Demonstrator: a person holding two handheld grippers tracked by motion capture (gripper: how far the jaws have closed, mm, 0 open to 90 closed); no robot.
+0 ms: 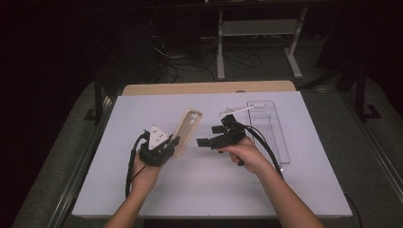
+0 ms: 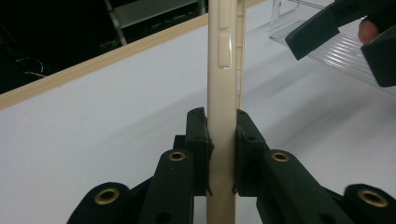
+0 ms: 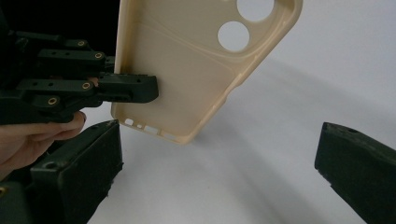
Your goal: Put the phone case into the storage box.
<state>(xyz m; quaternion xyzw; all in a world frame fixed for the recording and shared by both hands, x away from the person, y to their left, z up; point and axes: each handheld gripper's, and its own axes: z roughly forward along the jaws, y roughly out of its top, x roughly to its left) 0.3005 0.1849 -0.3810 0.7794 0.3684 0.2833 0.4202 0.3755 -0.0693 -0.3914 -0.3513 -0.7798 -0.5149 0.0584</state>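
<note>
The left tongs (image 1: 175, 144) are clamped on a cream phone case (image 1: 187, 131), held upright above the desk (image 1: 204, 190); the right tongs (image 1: 207, 141) stand apart just beside it.

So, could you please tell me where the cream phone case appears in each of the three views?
High view: the phone case stands left of centre, tilted, clamped by the left hand-held gripper.
Left gripper view: edge-on, a vertical strip at centre between the jaws.
Right gripper view: upper centre-left, hollow inside facing the camera.
Shared landmark: the white table, which lies under the case in all three.
</note>
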